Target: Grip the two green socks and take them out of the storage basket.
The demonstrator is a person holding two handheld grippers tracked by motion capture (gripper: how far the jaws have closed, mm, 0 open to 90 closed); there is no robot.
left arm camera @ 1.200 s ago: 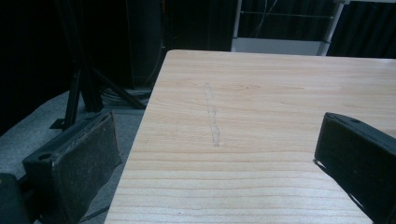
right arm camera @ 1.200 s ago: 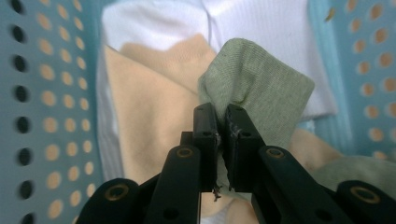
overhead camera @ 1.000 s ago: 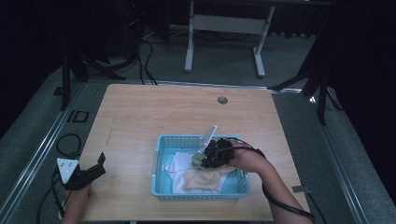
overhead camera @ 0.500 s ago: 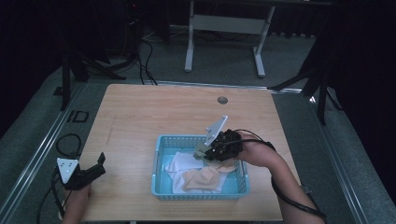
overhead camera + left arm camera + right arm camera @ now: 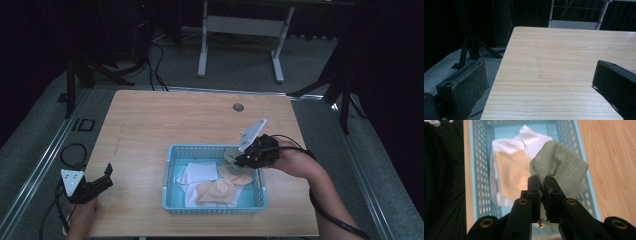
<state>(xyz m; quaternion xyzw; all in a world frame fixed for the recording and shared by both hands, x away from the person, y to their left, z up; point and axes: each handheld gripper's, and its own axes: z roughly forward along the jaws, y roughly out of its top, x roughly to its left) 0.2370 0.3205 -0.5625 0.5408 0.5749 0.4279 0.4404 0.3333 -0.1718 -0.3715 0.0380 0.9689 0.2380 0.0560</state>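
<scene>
In the high view your right gripper (image 5: 239, 159) hides most of the grey-green cloth (image 5: 231, 154), so there its shape is hard to read. The right gripper view shows it clearly: the jaws are pressed together on one edge of the grey-green cloth (image 5: 559, 167), above the blue basket (image 5: 477, 165), over the white cloth (image 5: 504, 147) and the peach cloth (image 5: 510, 175). Your left gripper (image 5: 95, 186) rests at the table (image 5: 165, 125) corner, its jaws wide apart and holding nothing.

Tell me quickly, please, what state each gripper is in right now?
Left gripper: open, holding nothing, at the table's edge.
Right gripper: shut on the green cloth, above the blue basket.
</scene>
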